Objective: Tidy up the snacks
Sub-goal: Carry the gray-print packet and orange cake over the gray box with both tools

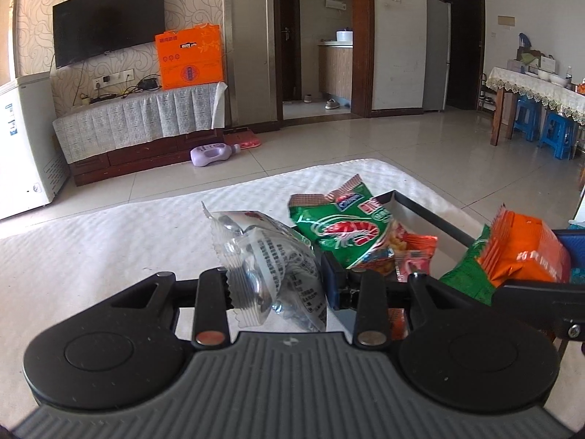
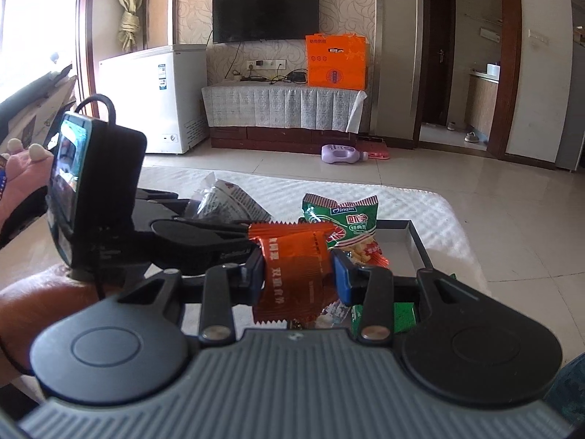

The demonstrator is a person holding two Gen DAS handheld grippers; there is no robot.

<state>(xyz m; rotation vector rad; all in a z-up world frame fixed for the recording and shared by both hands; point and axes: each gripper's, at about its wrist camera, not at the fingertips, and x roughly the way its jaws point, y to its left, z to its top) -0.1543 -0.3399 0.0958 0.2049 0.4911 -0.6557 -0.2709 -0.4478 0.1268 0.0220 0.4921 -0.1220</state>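
Observation:
My left gripper is shut on a clear and silver snack packet, held above the white cloth. The same packet shows behind the left gripper in the right wrist view. My right gripper is shut on an orange snack packet, which also shows at the right edge of the left wrist view as the orange packet. A green shrimp-chip bag lies in a dark-rimmed tray with other small packets; in the right wrist view the green bag sits in the tray just beyond my fingers.
The white cloth covers the table under both grippers. A hand holds the left gripper with its phone screen. Beyond are tiled floor, a purple bottle, a TV cabinet and a white freezer.

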